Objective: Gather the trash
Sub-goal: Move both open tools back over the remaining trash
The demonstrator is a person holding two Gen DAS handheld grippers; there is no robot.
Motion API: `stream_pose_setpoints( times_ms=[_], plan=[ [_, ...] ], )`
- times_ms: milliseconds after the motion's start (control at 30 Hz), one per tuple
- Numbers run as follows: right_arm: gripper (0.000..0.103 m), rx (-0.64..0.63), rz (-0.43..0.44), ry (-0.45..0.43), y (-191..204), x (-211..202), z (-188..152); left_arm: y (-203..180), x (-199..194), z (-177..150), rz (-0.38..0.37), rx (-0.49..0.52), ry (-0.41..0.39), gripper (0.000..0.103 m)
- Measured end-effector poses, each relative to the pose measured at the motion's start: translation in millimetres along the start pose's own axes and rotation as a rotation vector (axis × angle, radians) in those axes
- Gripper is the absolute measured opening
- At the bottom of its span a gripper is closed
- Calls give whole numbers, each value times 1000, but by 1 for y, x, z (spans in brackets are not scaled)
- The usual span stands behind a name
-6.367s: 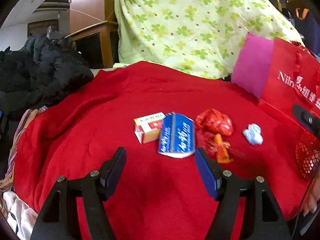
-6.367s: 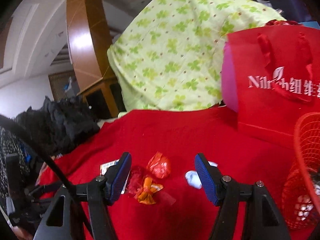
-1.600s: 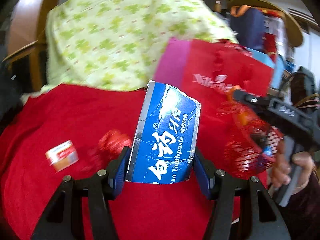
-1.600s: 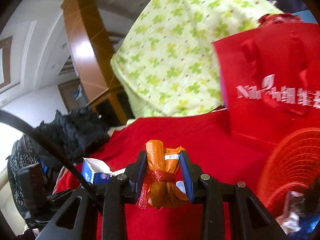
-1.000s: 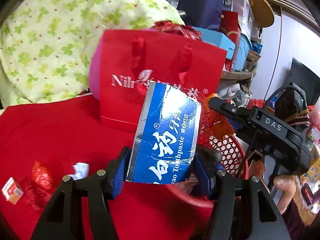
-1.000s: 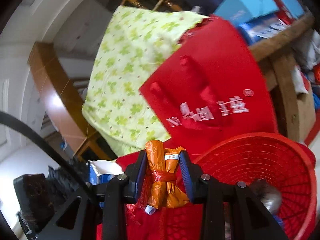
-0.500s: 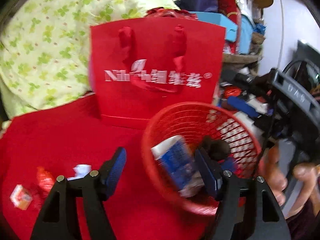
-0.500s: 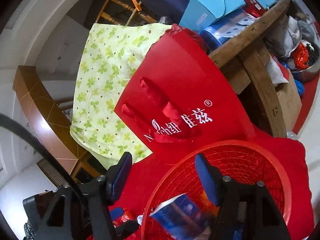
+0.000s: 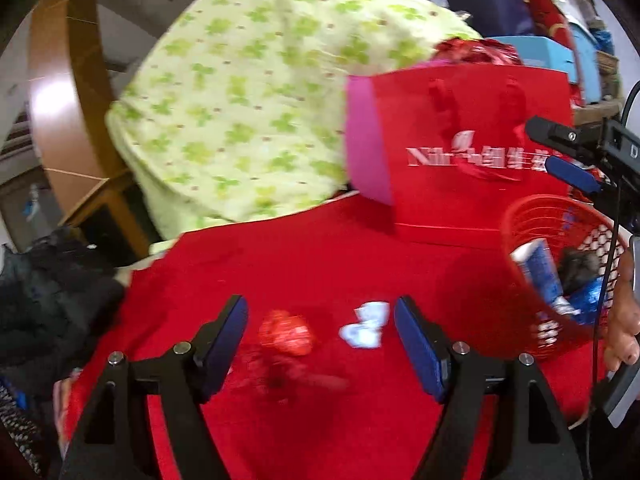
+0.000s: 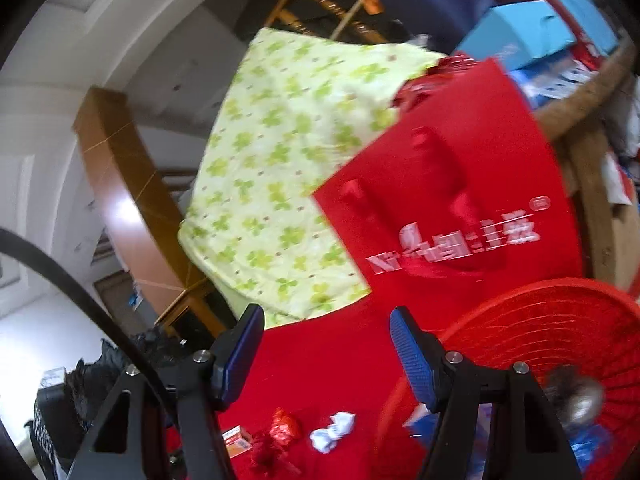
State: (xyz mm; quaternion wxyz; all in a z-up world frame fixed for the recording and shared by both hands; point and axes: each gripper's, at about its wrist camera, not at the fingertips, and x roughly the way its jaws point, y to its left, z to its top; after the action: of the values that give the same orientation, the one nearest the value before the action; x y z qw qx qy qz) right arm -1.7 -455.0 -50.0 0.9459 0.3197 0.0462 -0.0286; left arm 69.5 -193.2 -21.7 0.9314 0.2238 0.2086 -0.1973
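My left gripper (image 9: 322, 332) is open over the red cloth, its jaws still opening with nothing held. Just beyond its fingertips lie a crumpled red wrapper (image 9: 285, 332) and a white paper wad (image 9: 366, 325). The red mesh basket (image 9: 516, 216) stands at the right with the blue toothpaste box (image 9: 540, 270) inside. My right gripper (image 10: 326, 332) is open and empty, beside the basket (image 10: 560, 320). Below it lie the red wrapper (image 10: 286, 428), the paper wad (image 10: 332, 432) and a small orange-white box (image 10: 236, 438). The right gripper (image 9: 540, 146) also shows above the basket.
A red gift bag (image 9: 460, 160) stands behind the basket, against a green clover quilt (image 9: 248, 112). Black clothing (image 9: 44, 304) is piled at the cloth's left edge. A hand (image 9: 620, 320) holds the right tool beside the basket. Boxes and a wooden shelf (image 10: 580, 120) crowd the right.
Both grippers opened: the toothpaste box and the orange wrapper left them and dropped into the basket. The left view has swung left, back toward the trash on the cloth.
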Motion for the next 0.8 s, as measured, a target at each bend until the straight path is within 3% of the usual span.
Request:
stream_pose_setpoints(
  times_ms=[333,800],
  plan=[
    [69,-89,52,103,58,52,-43,48,-17,-17,81,-40,-19,77],
    [69,-95,53,180,77,88,-76,73,-14,-32,103,-81,-6,77]
  ],
)
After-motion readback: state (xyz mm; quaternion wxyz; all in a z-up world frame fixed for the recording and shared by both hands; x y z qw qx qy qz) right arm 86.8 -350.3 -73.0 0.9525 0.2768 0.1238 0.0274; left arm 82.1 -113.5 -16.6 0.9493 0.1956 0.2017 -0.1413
